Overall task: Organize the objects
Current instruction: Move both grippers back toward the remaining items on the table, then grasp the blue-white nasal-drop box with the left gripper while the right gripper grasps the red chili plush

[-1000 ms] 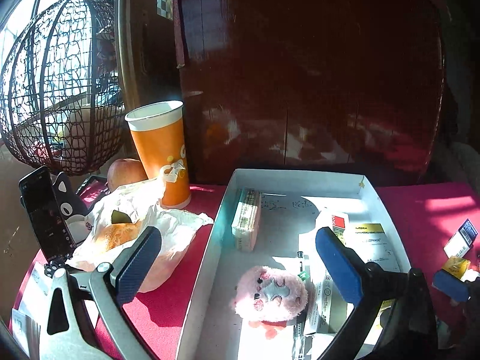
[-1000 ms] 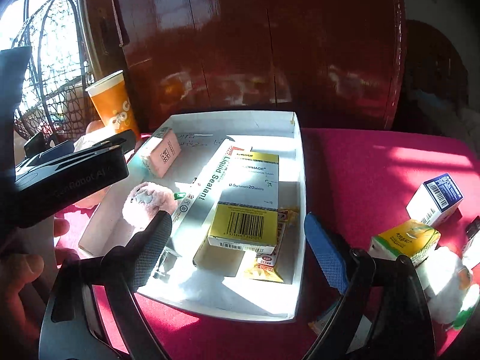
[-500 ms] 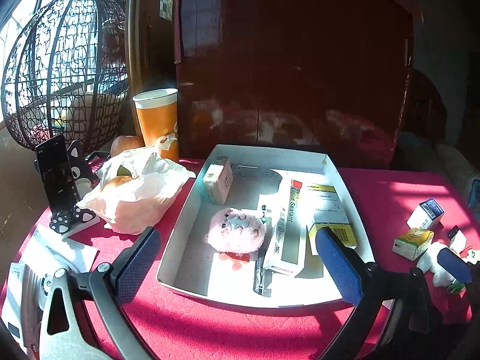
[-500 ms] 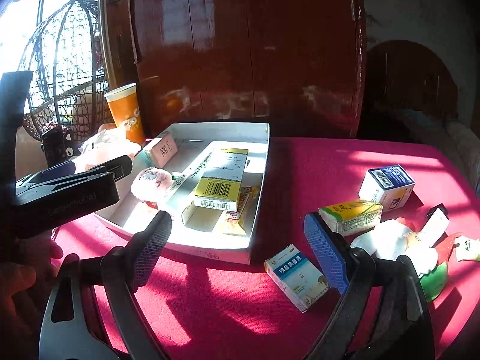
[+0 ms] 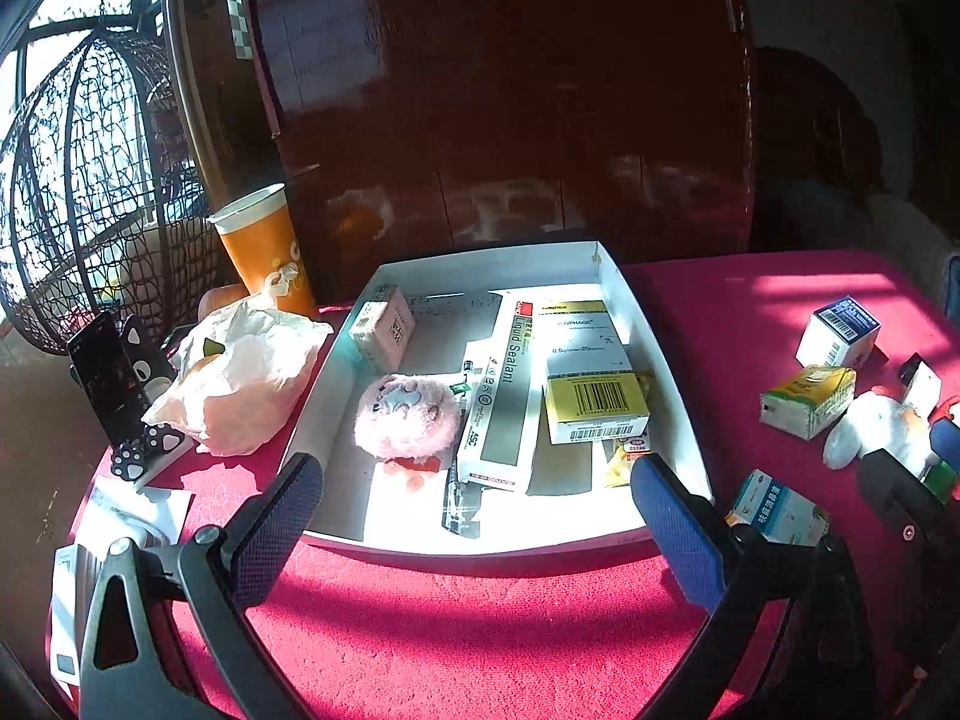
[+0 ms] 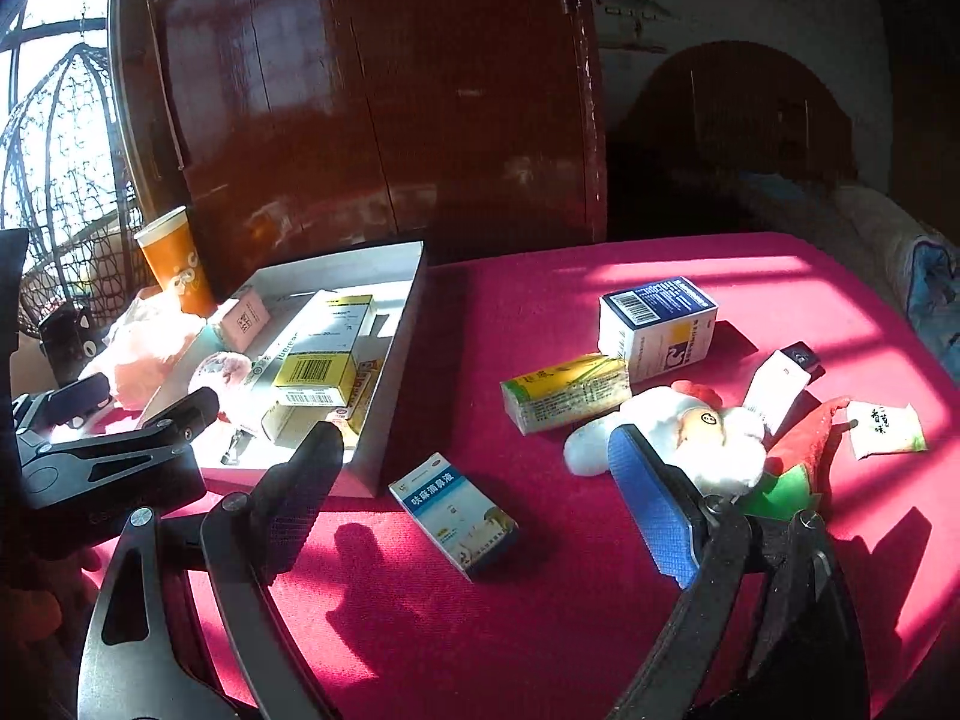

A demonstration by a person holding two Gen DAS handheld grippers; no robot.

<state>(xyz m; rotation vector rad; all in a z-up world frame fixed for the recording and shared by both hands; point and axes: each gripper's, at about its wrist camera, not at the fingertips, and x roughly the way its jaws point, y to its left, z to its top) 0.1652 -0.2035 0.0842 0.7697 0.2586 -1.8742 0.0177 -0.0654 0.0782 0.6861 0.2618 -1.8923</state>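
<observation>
Left wrist view: the left gripper (image 5: 474, 525) is held released, nothing between its jaws, near the white tray (image 5: 678, 420) holding a pink plush (image 5: 408, 417).

Right wrist view: the right gripper (image 6: 474, 489) is spread wide and empty above a blue-white box (image 6: 453, 513) on the counter (image 6: 540, 600), right of the tray.

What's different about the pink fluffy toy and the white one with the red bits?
The pink plush toy lies inside the white tray, while the white plush toy lies out on the red tablecloth. The pink one is a round ball; the white one is longer, with red and green parts. Both are soft toys, and neither is held.
</observation>
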